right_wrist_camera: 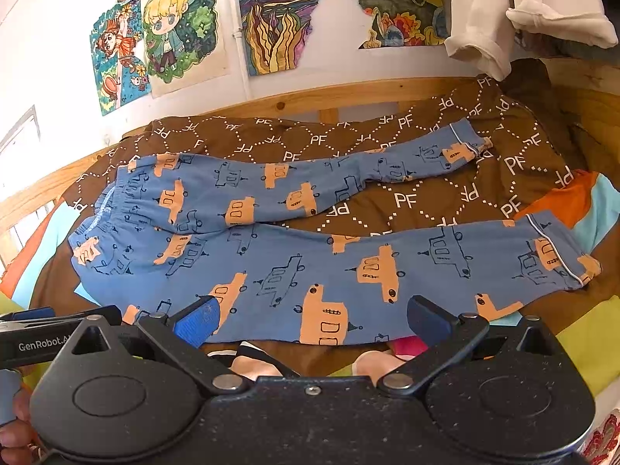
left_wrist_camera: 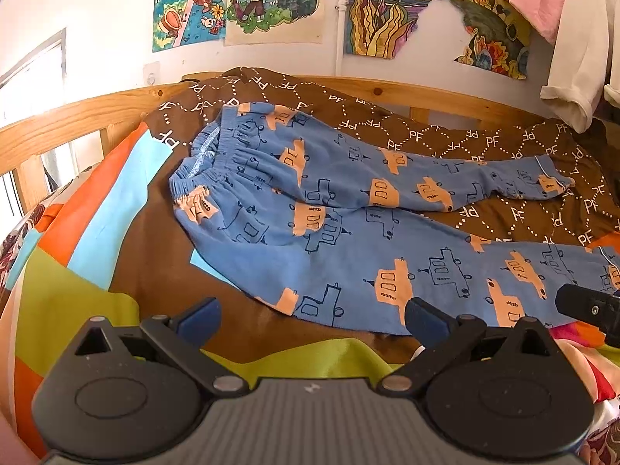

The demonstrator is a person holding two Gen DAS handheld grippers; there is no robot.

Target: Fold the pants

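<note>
Above the near leg of the pants (right_wrist_camera: 294, 271), both tongs (left_wrist_camera: 312, 316) (right_wrist_camera: 314, 317) agape, level.

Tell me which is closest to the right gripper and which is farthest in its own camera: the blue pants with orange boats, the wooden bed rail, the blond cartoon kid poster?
From the right gripper:
1. Blue pants with orange boats, right in front.
2. Wooden bed rail, behind the bedding.
3. Blond cartoon kid poster, upper left on the wall.
</note>
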